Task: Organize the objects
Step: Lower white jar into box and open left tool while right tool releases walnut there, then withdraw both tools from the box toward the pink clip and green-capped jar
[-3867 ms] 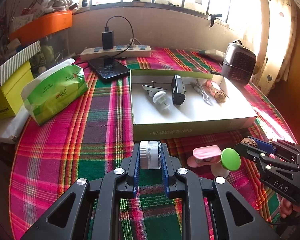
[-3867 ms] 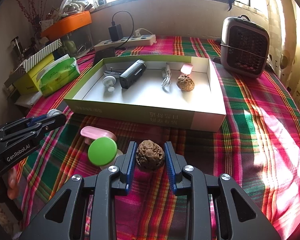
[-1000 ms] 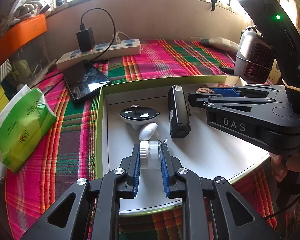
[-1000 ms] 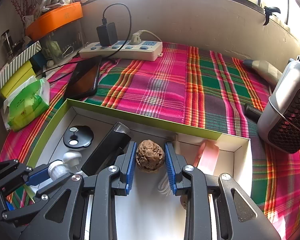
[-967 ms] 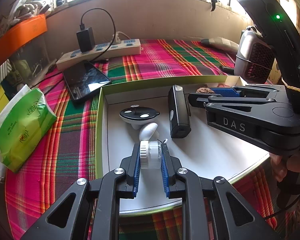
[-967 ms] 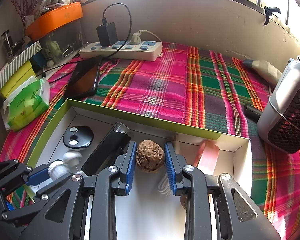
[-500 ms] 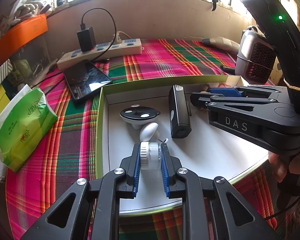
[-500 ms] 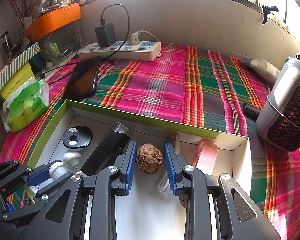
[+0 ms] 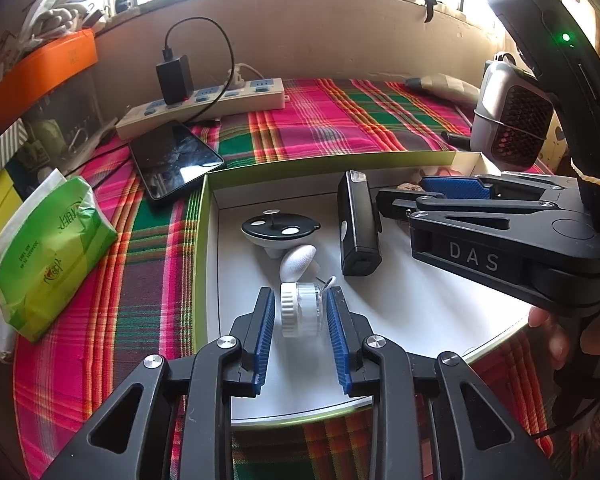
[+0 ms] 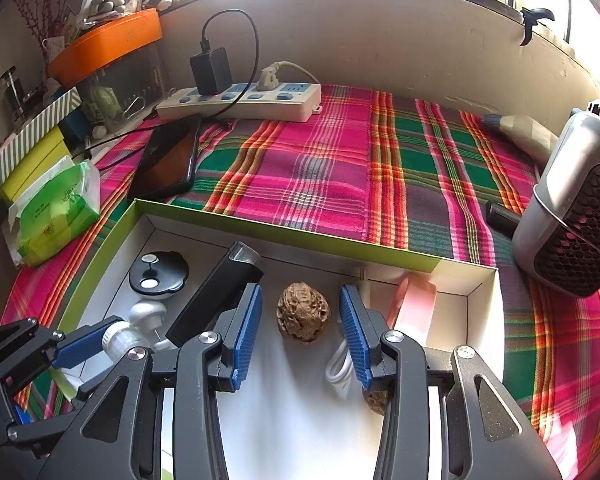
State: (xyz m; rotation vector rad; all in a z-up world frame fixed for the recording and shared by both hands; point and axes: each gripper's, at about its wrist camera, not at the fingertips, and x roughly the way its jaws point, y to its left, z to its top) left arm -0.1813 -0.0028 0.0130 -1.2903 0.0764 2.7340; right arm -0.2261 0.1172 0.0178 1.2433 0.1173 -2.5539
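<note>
A plaid cloth point(image 10: 320, 168) bears an open box point(image 10: 284, 236). My left gripper point(image 9: 300, 316), jaws just opening, brackets the small white jar point(image 9: 301, 309), pads clear of it. My right gripper point(image 10: 300, 324), likewise just opening, flanks the walnut point(image 10: 303, 313) on the box floor, untouched.

Walnut point(image 10: 303, 313) sits in the box point(image 10: 284, 233), right of the flashlight point(image 10: 216, 295). Little jar point(image 9: 301, 309) is in there too. Phone point(image 10: 167, 160) lies behind the box.
</note>
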